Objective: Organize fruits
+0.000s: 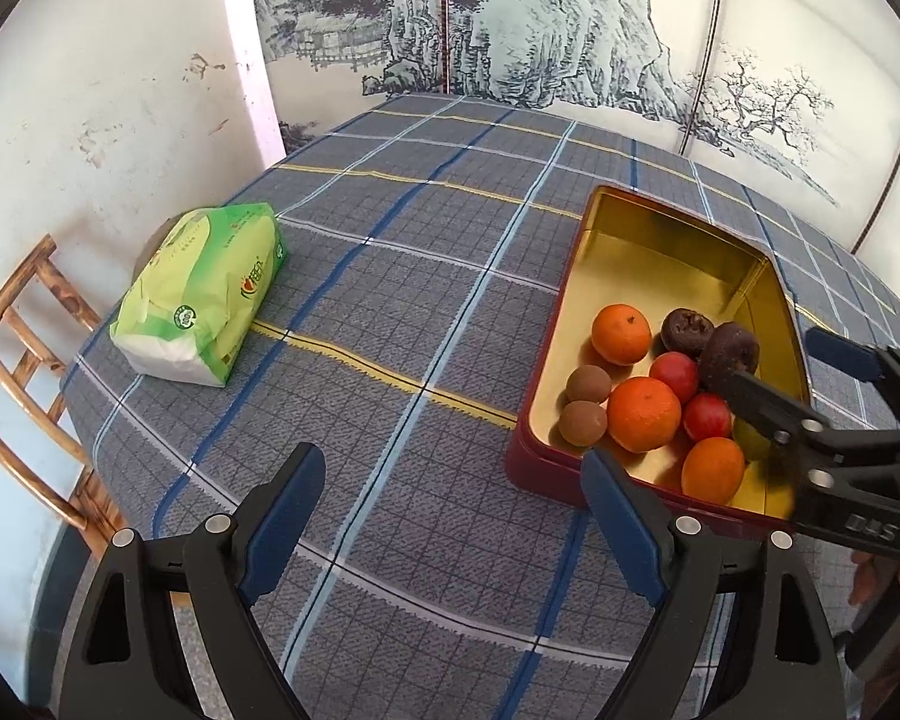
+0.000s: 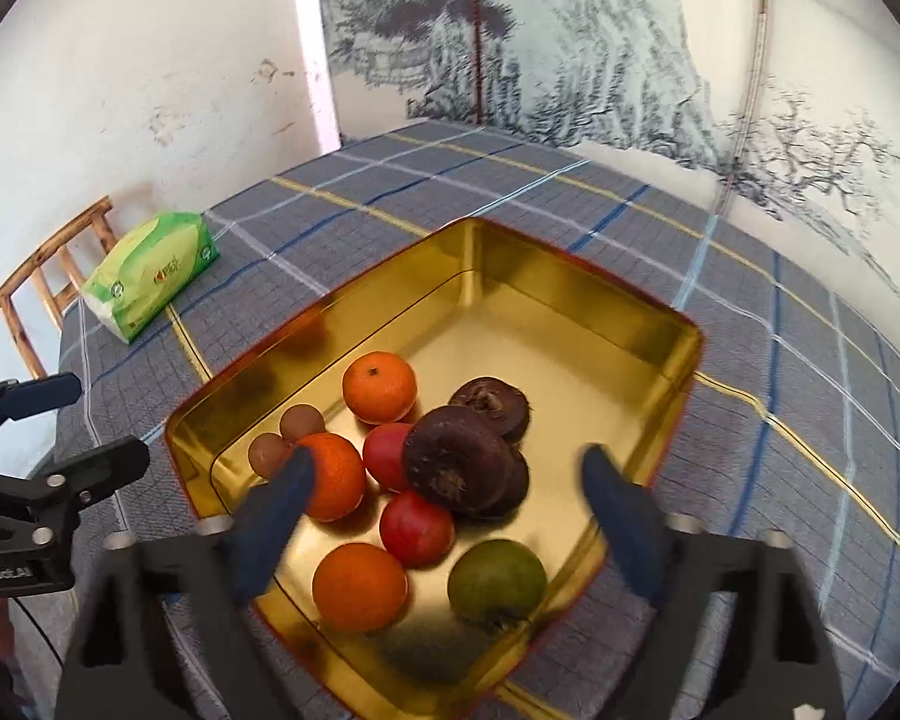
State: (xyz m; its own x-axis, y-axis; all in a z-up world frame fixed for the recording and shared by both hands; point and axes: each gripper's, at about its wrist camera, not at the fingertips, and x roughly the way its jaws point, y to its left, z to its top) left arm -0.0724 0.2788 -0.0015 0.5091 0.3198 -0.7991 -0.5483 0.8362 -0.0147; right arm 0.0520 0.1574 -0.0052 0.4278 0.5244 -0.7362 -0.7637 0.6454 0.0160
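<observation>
Right tongs (image 2: 444,480) hang spread wide and empty over the gold-lined tin (image 2: 570,312), and the left tongs (image 1: 450,480) are splayed too, gripping nothing above bare plaid surface (image 1: 390,276) just beside the tin. Every fruit I can see is already in the tin: three oranges (image 2: 380,387), two red fruits (image 2: 417,528), two small brown ones (image 2: 302,422), dark wrinkled ones (image 2: 456,459) and a green one (image 2: 497,585). No fruit shows loose on the cloth, only a green tissue pack (image 1: 201,294) well apart, so this looks close to finished, unless sorting by kind is wanted.

The right gripper (image 1: 810,384) covers most of the green fruit (image 1: 750,439) in the tin (image 1: 546,462), and the wooden chair (image 1: 24,372) runs off the frame's edge.
</observation>
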